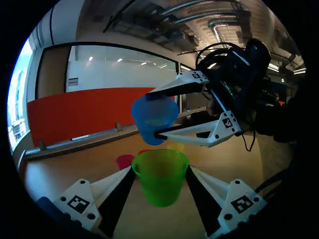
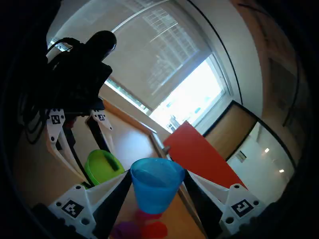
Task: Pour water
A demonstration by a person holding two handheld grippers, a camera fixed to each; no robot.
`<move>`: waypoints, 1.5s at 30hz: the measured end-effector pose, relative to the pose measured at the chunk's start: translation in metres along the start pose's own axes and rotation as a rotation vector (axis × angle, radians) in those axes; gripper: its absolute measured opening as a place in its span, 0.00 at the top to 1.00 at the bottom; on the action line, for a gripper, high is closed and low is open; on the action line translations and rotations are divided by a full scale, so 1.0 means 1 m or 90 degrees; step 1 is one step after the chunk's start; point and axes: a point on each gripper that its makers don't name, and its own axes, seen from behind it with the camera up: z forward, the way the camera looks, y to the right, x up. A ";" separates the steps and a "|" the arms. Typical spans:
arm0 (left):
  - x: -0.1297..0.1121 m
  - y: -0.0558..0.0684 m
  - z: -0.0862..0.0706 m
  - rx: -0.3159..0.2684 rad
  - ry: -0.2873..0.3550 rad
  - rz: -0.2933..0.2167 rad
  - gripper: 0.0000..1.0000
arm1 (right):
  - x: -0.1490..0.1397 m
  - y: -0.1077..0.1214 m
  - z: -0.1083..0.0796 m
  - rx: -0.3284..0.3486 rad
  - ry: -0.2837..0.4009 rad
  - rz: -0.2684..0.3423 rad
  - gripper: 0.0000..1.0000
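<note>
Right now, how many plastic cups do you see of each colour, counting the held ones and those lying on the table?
Blue plastic cup: 1 (held)
Green plastic cup: 1 (held)
Pink plastic cup: 1
Red plastic cup: 1
Yellow plastic cup: 1
Purple plastic cup: 1
Total: 6 (the last four are partly hidden)

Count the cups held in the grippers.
2. The green cup is in the left gripper. The blue cup is in the right gripper, higher than the green one. Partly hidden: other cups on the table below.
</note>
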 end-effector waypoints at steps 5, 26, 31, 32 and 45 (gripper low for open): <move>0.000 0.001 0.001 -0.001 0.000 0.001 0.13 | -0.001 -0.002 0.001 0.006 -0.004 -0.026 0.06; 0.001 0.006 0.004 -0.007 0.001 0.001 0.13 | 0.002 -0.001 0.006 0.014 -0.014 -0.119 0.06; 0.002 0.006 0.004 -0.007 0.002 0.002 0.13 | 0.003 -0.003 0.007 0.018 -0.015 -0.140 0.06; 0.002 0.006 0.004 -0.007 0.002 0.003 0.13 | 0.004 -0.003 0.007 0.018 -0.016 -0.144 0.06; 0.004 0.006 0.002 -0.008 0.002 0.006 0.13 | 0.009 -0.001 0.008 0.016 -0.018 -0.187 0.06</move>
